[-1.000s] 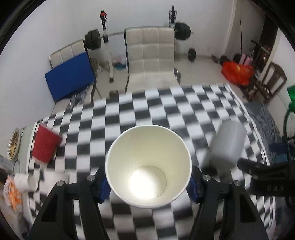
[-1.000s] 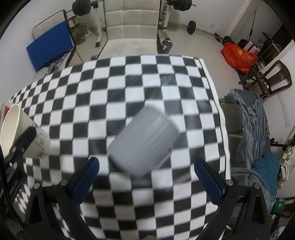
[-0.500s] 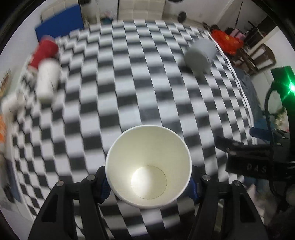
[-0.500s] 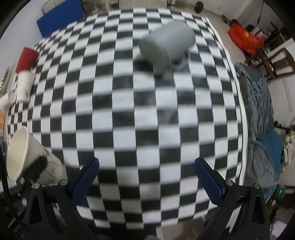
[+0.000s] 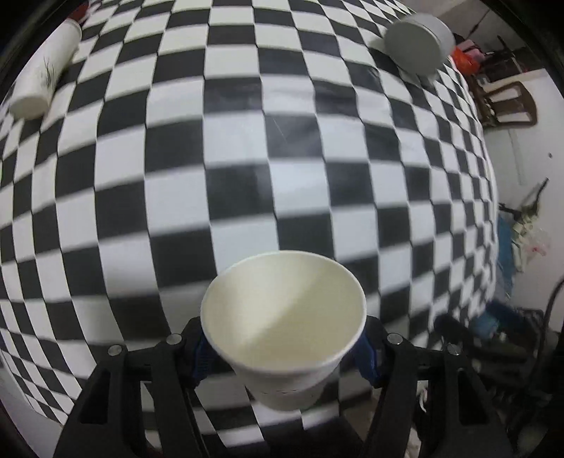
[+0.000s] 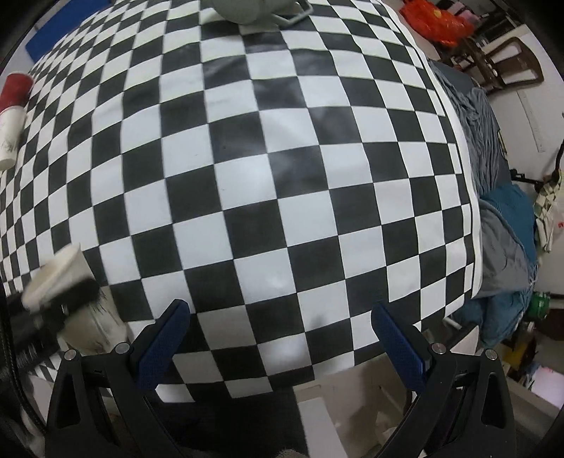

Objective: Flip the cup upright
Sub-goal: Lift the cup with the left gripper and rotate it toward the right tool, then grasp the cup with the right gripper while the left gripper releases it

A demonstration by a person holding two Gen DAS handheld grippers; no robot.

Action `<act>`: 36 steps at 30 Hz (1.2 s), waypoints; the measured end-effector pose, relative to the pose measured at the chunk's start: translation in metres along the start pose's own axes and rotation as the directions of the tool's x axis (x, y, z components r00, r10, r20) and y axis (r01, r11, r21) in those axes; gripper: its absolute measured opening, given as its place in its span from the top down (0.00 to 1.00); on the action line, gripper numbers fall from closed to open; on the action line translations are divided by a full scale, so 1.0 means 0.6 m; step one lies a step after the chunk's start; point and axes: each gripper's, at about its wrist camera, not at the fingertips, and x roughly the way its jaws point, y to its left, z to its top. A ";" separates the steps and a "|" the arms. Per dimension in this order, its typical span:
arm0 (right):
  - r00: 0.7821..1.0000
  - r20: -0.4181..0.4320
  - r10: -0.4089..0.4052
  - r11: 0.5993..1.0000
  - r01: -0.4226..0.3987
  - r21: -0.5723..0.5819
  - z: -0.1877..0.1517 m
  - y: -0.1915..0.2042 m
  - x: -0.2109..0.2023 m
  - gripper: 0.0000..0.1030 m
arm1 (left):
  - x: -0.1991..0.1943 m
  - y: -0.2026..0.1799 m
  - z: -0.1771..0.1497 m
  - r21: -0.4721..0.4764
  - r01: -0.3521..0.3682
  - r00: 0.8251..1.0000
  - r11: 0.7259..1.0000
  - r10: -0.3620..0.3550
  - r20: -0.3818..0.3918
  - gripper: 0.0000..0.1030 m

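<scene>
My left gripper (image 5: 283, 347) is shut on a white paper cup (image 5: 283, 317), its mouth facing the camera, held over the near part of the checkered table (image 5: 246, 123). The same cup (image 6: 70, 296) shows blurred at the lower left of the right wrist view, with the left gripper's fingers around it. My right gripper (image 6: 280, 338) is open and empty above the table's near edge. A grey mug (image 5: 417, 40) lies on its side at the far right of the table; it also shows at the top of the right wrist view (image 6: 253, 8).
A white cup lies on its side (image 5: 42, 84) at the far left with a red cup (image 6: 14, 90) behind it. Clothes (image 6: 507, 218) are heaped beyond the table's right edge. A wooden chair (image 5: 507, 105) stands past the far right corner.
Both grippers have tilted down and pulled back toward the near edge. The table now fills both views; the grey mug has slid to the top of each. The left gripper still holds the cup.
</scene>
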 end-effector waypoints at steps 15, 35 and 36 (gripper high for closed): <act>0.996 -0.016 0.084 0.996 -0.085 -0.032 0.041 0.021 0.023 0.00 | 0.035 0.029 0.009 -0.128 -0.025 1.000 0.991 0.026 0.012 0.19; 0.976 0.077 0.206 0.976 -0.199 -0.087 0.034 0.102 -0.084 0.00 | -0.175 0.049 -0.065 -0.074 -0.140 0.903 0.987 0.158 0.399 0.05; 0.973 0.084 0.214 0.974 -0.206 -0.096 0.034 0.109 -0.093 0.00 | -0.182 0.057 -0.070 -0.087 -0.168 0.891 0.982 0.189 0.412 0.05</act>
